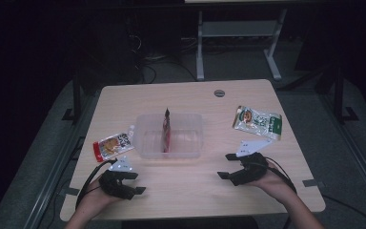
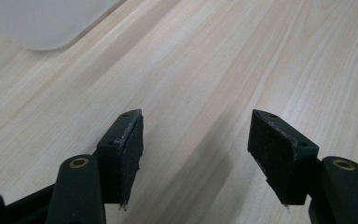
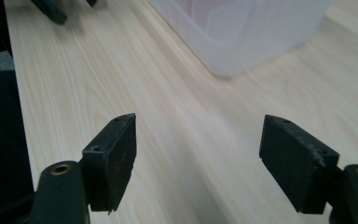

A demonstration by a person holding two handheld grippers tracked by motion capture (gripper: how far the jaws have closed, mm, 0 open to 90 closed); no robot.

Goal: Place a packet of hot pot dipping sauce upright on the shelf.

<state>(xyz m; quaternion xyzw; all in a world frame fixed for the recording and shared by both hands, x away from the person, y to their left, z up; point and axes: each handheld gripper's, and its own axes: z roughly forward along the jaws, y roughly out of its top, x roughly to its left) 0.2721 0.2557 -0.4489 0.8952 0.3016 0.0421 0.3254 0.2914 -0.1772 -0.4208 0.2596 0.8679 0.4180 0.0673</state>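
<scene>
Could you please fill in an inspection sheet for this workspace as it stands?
Surface: light wooden table, round grommet near far edge.
Job's things: clear plastic tub at centre, red packet standing inside; red-orange snack packet left of it; green-white packet right.
Clutter: nothing seen.
Grippers: left gripper and right gripper both open, empty, over the table.
Cables: black leads trailing from grippers.
Surroundings: dark floor, white desk frame behind.
</scene>
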